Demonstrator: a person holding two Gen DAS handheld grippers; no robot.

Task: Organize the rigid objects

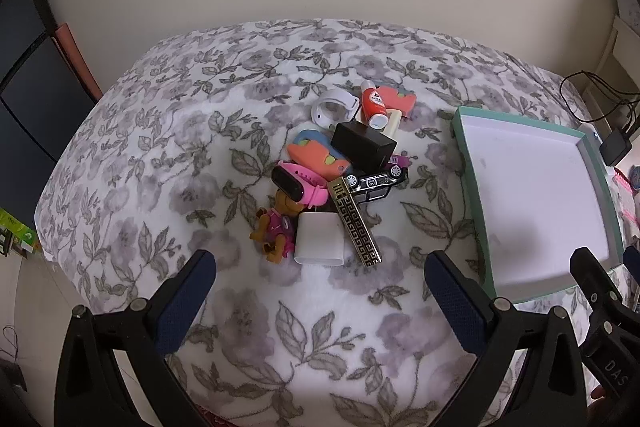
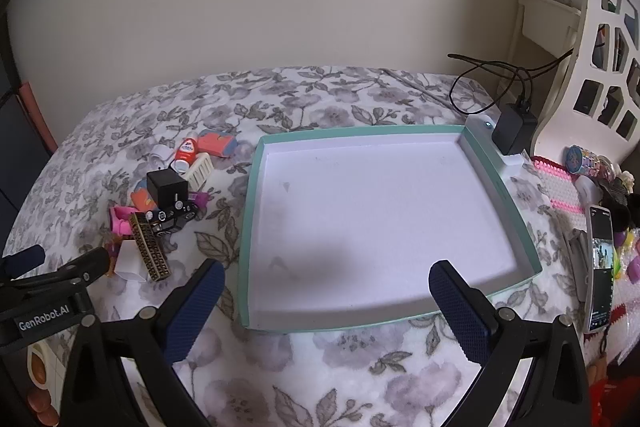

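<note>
A heap of small objects lies on the floral blanket: a black box (image 1: 363, 143), a red bottle (image 1: 373, 103), a pink watch (image 1: 301, 187), a toy car (image 1: 376, 182), a white block (image 1: 319, 239), a patterned bar (image 1: 355, 227) and a dog figure (image 1: 276, 230). A shallow teal-rimmed tray (image 2: 505, 195) sits to the right of the heap with nothing in it. My left gripper (image 1: 320, 271) hangs open just in front of the heap, holding nothing. My right gripper (image 2: 327, 279) is open over the tray's near edge, also with nothing between its fingers.
A black charger (image 2: 514, 131) with cables sits at the tray's far right corner. A phone (image 2: 600, 267), pink beaded mat and small trinkets lie to the right. A white shelf unit (image 2: 592, 67) stands at the back right. Plain wall behind the bed.
</note>
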